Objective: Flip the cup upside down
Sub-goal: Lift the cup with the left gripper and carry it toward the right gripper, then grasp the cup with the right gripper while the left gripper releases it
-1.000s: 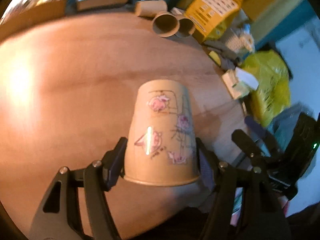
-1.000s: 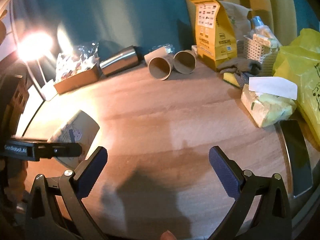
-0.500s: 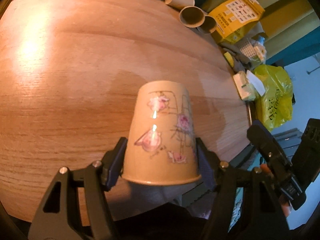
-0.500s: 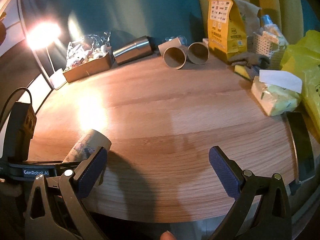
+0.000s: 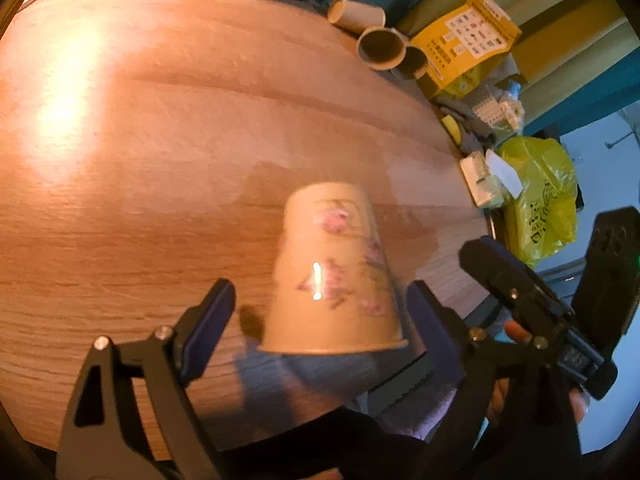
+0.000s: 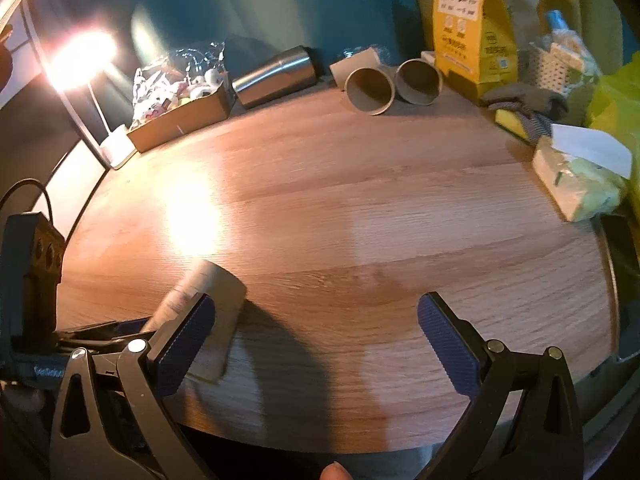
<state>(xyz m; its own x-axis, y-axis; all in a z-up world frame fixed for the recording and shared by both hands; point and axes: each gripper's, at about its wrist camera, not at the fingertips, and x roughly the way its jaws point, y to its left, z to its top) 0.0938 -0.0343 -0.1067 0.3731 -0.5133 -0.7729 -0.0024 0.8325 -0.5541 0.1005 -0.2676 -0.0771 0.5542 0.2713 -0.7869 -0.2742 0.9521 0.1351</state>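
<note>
A tan paper cup (image 5: 334,272) printed with pink pigs is upside down, rim towards me, between the fingers of my left gripper (image 5: 320,312). The jaws stand apart from the cup on both sides, so the left gripper is open. The cup is blurred and tilts slightly over the round wooden table (image 5: 140,140) near its front edge. In the right wrist view the same cup (image 6: 204,308) shows at lower left, partly behind the left finger. My right gripper (image 6: 316,344) is open and empty over the table's front edge.
At the table's back lie two plain paper cups on their sides (image 6: 370,88), a steel tumbler (image 6: 276,76), a cardboard box of wrappers (image 6: 180,116) and a yellow bag (image 6: 464,20). A tissue pack (image 6: 576,176) and a yellow plastic bag (image 5: 536,200) sit at right.
My left gripper has opened and let go of the cup, which now looks blurred and slightly tilted between the fingers. The right gripper has shifted a little closer to the table.
</note>
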